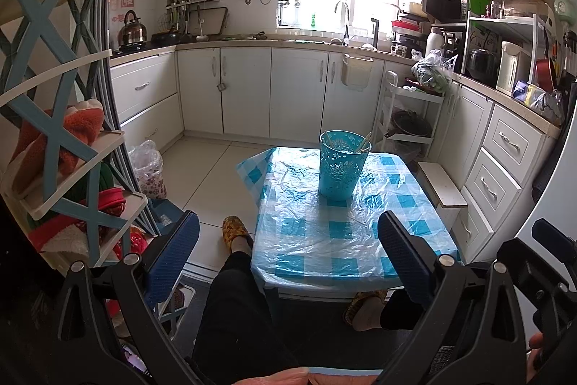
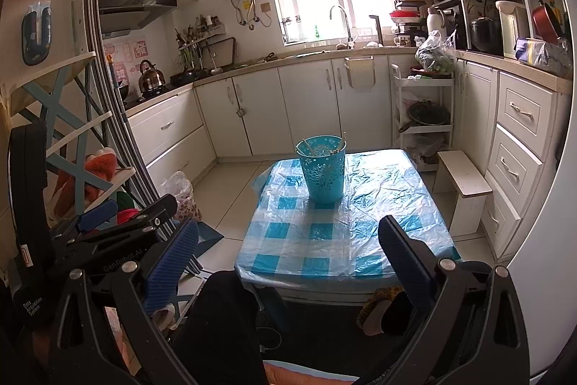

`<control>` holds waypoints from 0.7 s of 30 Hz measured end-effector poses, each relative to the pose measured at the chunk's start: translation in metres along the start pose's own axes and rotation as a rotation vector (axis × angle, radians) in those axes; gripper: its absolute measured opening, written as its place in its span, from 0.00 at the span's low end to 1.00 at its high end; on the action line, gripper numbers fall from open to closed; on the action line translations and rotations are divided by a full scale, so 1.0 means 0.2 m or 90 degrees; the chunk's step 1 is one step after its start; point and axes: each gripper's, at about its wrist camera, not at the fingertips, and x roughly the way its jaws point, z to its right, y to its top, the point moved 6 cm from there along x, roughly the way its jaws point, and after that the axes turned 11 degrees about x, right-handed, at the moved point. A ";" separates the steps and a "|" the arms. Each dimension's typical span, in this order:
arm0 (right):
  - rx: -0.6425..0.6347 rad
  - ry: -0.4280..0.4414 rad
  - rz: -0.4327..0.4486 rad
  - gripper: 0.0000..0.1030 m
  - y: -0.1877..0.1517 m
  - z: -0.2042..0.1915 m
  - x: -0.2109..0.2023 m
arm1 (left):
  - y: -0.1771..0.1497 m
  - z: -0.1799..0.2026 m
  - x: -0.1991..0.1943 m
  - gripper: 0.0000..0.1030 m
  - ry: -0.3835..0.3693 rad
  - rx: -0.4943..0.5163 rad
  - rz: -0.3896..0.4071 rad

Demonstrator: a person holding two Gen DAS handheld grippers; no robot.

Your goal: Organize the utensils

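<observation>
Upright, teal bucket (image 1: 342,165) on checked table (image 1: 346,240), chopsticks (image 1: 365,142) leaning inside, left gripper (image 1: 288,240) and right gripper (image 2: 288,240) jaws wide apart, holding nothing

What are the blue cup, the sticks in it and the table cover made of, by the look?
Blue cup: likely moulded plastic, matte teal, with a cut-out flower pattern through the wall. Sticks: pale and thin, probably wood or bamboo chopsticks; too small to be sure. Table cover: thin clear plastic film, glossy and wrinkled, over a blue-and-white check cloth or print.
</observation>
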 end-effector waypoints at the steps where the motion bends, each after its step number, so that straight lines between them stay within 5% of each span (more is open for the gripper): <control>1: 0.000 0.000 0.000 0.93 0.00 0.00 0.00 | 0.00 0.00 0.00 0.93 0.000 0.000 0.000; 21: -0.001 0.000 0.000 0.93 0.00 -0.01 0.00 | -0.01 0.00 0.00 0.93 0.000 0.000 0.000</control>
